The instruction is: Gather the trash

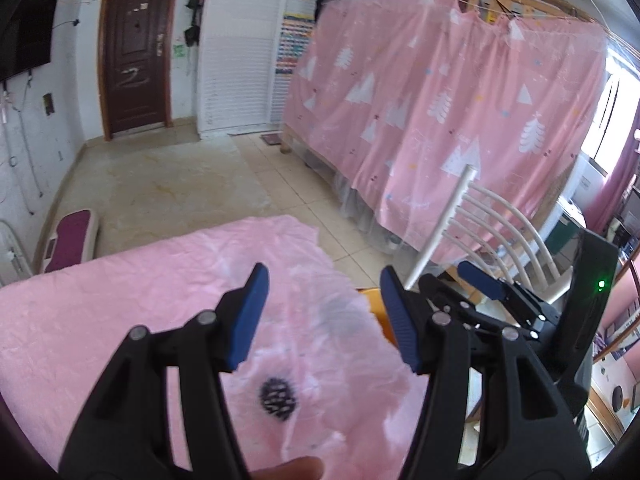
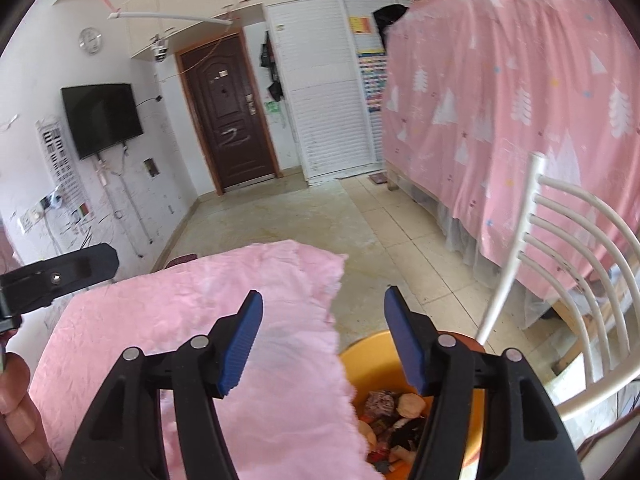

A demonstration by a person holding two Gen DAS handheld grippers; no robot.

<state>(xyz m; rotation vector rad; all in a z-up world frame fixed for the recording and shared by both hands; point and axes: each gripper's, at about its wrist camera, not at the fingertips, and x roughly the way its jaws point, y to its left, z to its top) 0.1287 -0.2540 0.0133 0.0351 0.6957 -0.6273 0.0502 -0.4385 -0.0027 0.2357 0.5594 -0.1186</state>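
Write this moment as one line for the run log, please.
left claw: open, empty | right claw: open, empty | bin: holds trash | table cover: one dark scrap

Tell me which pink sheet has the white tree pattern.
The hanging pink curtain draped over the frame at right has it; the pink cloth under the right gripper is plain.

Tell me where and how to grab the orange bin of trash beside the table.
Grip the orange bin by its upper rim, coming from above with one finger inside and one outside the wall. Its open top faces up. The pink table cover overhangs its left side, and the white chair stands to its right, so the near or far rim looks freest. Both the left gripper and right gripper are open and empty.
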